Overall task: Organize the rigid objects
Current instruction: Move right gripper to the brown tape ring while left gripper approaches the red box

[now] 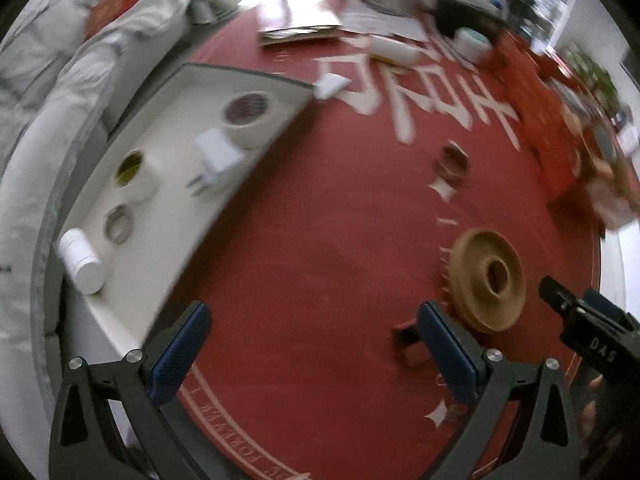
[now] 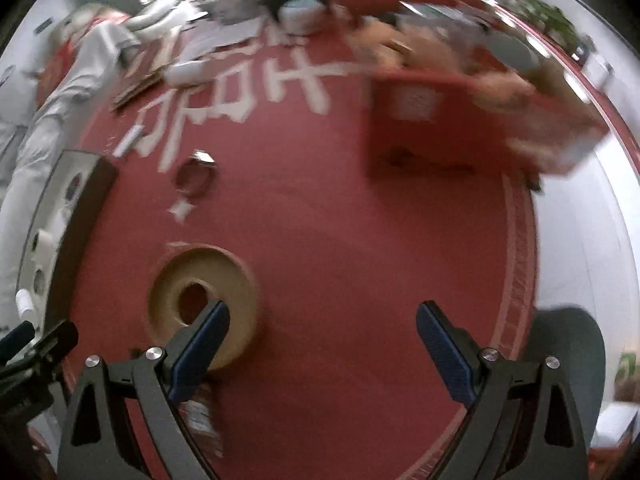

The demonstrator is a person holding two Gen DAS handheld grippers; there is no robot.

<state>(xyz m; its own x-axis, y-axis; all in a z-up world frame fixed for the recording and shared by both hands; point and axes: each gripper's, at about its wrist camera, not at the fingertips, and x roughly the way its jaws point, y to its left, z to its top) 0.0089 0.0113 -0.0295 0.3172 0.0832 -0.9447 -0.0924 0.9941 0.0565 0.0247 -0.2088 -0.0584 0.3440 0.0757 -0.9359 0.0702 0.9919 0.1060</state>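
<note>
Left gripper [image 1: 310,354] spread wide over red worktop [image 1: 304,240], nothing between blue pads [image 1: 180,354]. White tray [image 1: 168,264] at left holding tape rolls [image 1: 248,118], plug adapter [image 1: 218,158], white bottle [image 1: 82,262]. Tan toothed disc [image 1: 486,280] at right.

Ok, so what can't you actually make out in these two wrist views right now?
- Left wrist view: white lettering on the red cloth is motion-blurred, unreadable.
- Left wrist view: the small dark piece behind the left gripper's finger is half hidden, unidentifiable.
- Right wrist view: the white tray is squeezed at the frame edge, its contents too small.
- Right wrist view: the right gripper's finger covers part of the tan disc.
</note>
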